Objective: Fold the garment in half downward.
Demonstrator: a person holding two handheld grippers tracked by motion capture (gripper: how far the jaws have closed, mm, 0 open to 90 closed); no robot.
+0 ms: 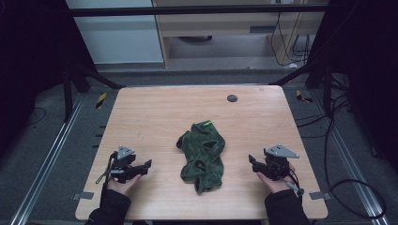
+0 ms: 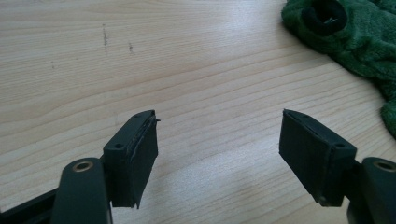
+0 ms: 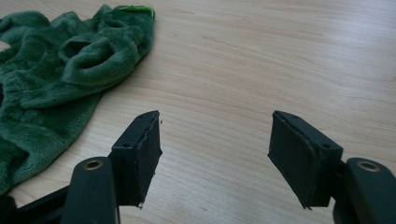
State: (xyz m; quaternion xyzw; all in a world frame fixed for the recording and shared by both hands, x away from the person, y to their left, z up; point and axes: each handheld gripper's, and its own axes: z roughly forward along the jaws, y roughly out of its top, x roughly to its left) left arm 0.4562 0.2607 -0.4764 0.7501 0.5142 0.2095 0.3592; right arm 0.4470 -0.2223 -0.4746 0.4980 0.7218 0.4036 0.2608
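The crumpled green fleece garment (image 1: pixel 202 155) lies in the middle of the wooden table (image 1: pixel 155 112), between the 2 grippers and apart from both. The left gripper (image 1: pixel 146 165) and the right gripper (image 1: pixel 252 161) stand with jaws wide apart, holding nothing. The soft, bunched fabric may slip, or only 1 layer may be pinched.

Bare table (image 1: pixel 155 117) around crumpled garment (image 1: pixel 202 154)
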